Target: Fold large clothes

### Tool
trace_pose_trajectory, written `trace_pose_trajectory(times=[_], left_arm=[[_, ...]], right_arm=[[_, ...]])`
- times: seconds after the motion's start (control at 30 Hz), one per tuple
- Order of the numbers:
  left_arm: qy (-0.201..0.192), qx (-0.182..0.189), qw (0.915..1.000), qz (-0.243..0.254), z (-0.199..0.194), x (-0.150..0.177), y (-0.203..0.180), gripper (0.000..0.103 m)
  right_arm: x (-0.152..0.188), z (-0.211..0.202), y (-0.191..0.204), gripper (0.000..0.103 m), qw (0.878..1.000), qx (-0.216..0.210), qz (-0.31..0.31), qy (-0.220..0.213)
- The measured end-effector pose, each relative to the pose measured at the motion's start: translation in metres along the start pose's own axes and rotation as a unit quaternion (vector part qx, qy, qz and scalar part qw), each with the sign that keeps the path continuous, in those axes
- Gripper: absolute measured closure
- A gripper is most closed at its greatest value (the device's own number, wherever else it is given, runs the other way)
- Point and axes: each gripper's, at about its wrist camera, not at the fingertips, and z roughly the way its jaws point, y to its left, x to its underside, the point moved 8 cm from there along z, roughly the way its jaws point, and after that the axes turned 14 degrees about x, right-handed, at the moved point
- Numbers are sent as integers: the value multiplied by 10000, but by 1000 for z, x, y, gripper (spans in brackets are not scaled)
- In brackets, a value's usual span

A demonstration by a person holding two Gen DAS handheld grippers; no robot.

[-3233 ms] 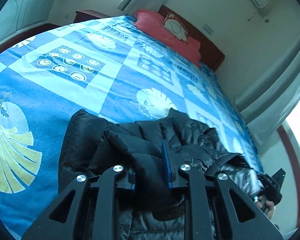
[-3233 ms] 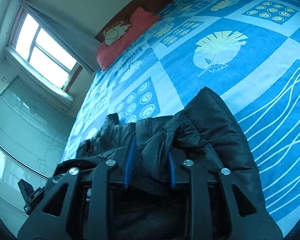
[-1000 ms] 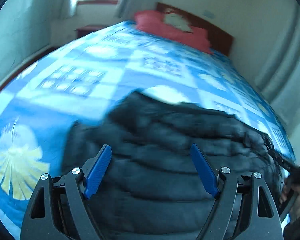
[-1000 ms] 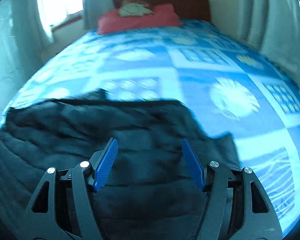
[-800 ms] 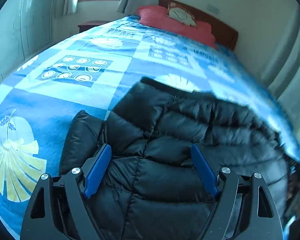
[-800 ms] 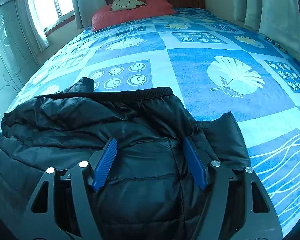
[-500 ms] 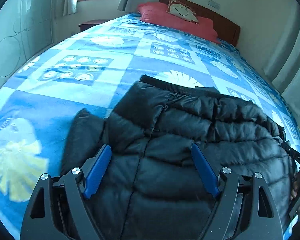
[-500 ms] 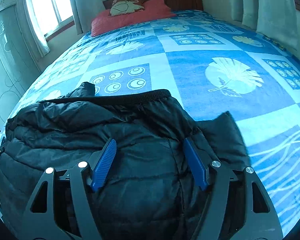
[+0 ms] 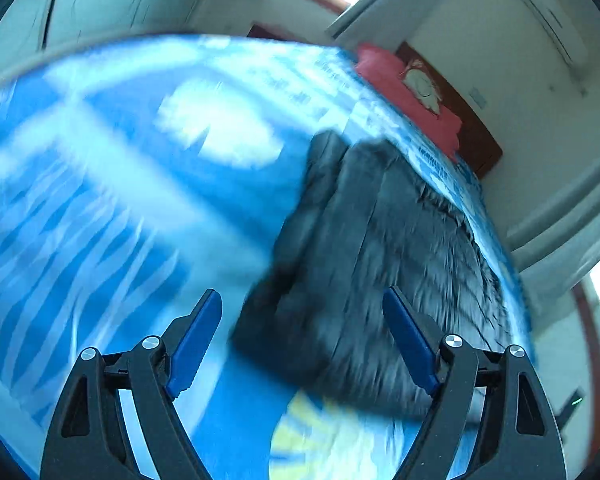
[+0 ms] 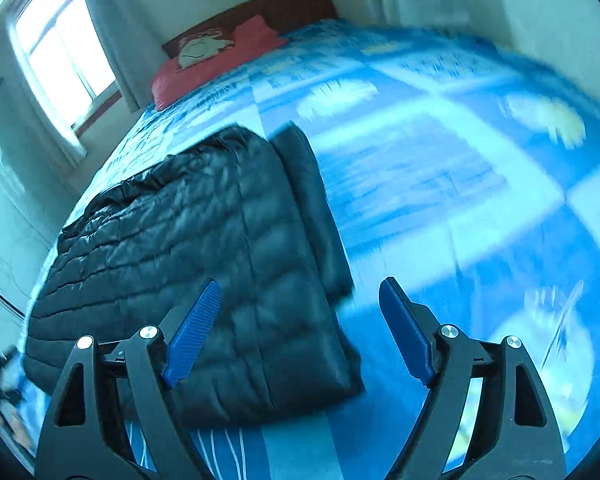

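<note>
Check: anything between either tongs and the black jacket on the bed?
Nothing visible. Left tongs and right tongs are both open and empty, right's just widened. The black jacket lies folded on the blue bedspread directly ahead; only bare cover around it.

A home bedroom, wide bed (image 10: 440, 168) under a blue patterned cover, red pillow (image 10: 220, 60) against a wooden headboard (image 10: 268, 8), curtained window (image 10: 64, 52), wall air conditioner (image 9: 548, 16)

Folded jacket (image 10: 204, 256) lying on the bed (image 10: 440, 184), left of centre in the right wrist view and right of centre in the left, with the pillow (image 10: 220, 60) behind it against the headboard (image 10: 268, 10).
</note>
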Motion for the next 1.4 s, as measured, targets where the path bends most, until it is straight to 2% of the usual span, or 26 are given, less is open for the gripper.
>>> trace_pose_trajectory(times=[0.1,0.3,0.37,0.4,0.43,0.5,0.57,0.7,1.0,1.4], left_arm=[[165,123,9995,-252,7,15,6,22],[-123,303,9990,-309,34,3,-7,22],[-213,150,9991,-327,40,1,-4,39],[-210,121,9991,-352,41,1,-2,47],[-225,160,9989,-382,42,1,-3,56],[-212,173,9992,-287,41,0,-10,65],[-206,82,9997,37,36,1,-20,71],[-193,58,9997,129,24,3,-25,75],[-61,-140,9992,373,-9,31,-26,76],[0,-186,9990,405,-55,63,-22,76]], right_arm=[[16,11,0,22,9994,-110,222,225],[14,20,15,24,9980,-347,474,216],[14,22,18,44,9981,-317,475,235],[14,21,20,49,9978,-410,476,193],[15,20,22,61,9973,-517,488,192],[14,16,25,71,9967,-627,493,141],[13,8,29,79,9971,-651,401,21],[15,-7,28,82,9970,-685,358,-94],[43,-34,5,83,9961,-781,403,-12],[79,-64,-20,83,9957,-825,406,64]])
